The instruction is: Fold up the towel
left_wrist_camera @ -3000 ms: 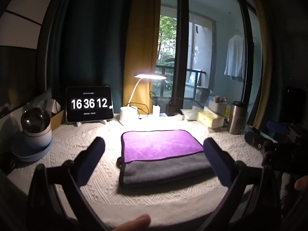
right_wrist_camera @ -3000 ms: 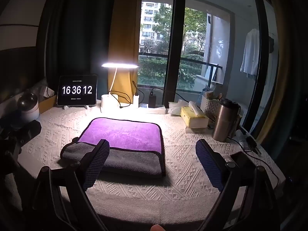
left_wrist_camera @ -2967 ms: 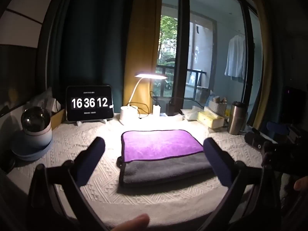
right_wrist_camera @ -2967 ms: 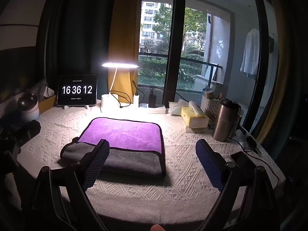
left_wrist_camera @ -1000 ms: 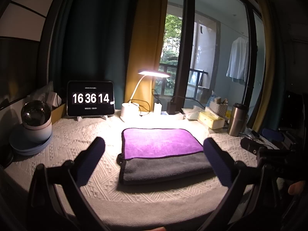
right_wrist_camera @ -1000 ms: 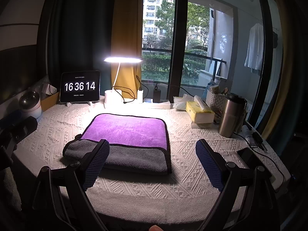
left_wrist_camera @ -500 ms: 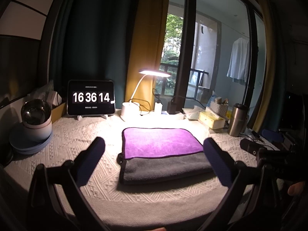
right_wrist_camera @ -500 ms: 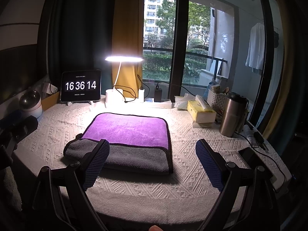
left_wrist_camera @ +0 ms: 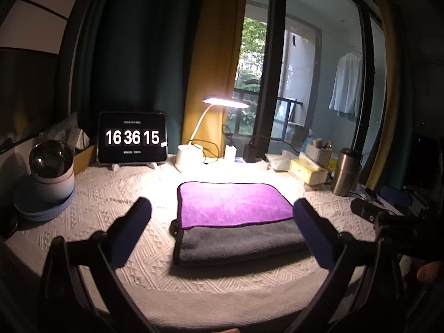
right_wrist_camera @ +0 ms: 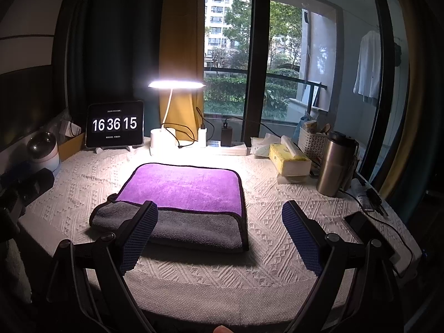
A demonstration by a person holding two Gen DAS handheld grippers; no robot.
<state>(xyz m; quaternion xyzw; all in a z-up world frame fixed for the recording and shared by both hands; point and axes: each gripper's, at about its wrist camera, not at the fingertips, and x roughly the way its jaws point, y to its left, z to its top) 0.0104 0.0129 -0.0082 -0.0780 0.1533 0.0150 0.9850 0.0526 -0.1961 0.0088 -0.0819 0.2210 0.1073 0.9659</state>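
Observation:
A folded towel (left_wrist_camera: pixel 236 219), purple on top with a grey layer showing along its near edge, lies flat in the middle of the white textured tablecloth (left_wrist_camera: pixel 111 202). It also shows in the right wrist view (right_wrist_camera: pixel 183 194). My left gripper (left_wrist_camera: pixel 222 216) is open and empty, held above the table's near edge with the towel between its fingers in view. My right gripper (right_wrist_camera: pixel 219 219) is open and empty, held in front of the towel's near right corner. Neither gripper touches the towel.
At the back stand a tablet clock (left_wrist_camera: pixel 132 137), a lit desk lamp (left_wrist_camera: pixel 191 152), a tissue box (right_wrist_camera: pixel 290 161), a basket (right_wrist_camera: pixel 313 138) and a steel tumbler (right_wrist_camera: pixel 334 163). A round device on a blue plate (left_wrist_camera: pixel 51 172) is at left. A phone (right_wrist_camera: pixel 366 231) and cables lie at right.
Both grippers have drifted slightly, so the views shifted a little. The towel has not moved. The clock advanced from 16:36:12 to 16:36:15.

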